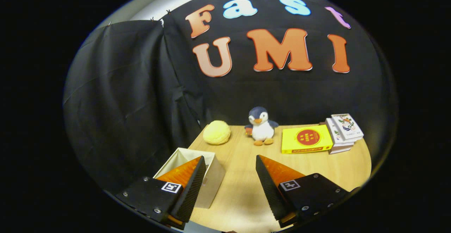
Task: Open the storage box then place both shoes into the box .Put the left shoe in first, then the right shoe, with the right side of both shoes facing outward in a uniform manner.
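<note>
My gripper [230, 162] hangs above the wooden table [243, 190], fingers spread wide with nothing between them. The left finger [192, 180] overlaps a white open-topped storage box [211, 180] that stands at the table's near left corner; its inside looks pale and I cannot tell what it holds. The right finger [271, 182] is over bare wood.
Beyond the fingers, along the far edge, sit a yellow round plush [216, 132], a penguin soft toy [260, 125], a flat yellow box [306, 139] and a stack of white books [343, 132]. Black cloth walls the booth behind and to the left.
</note>
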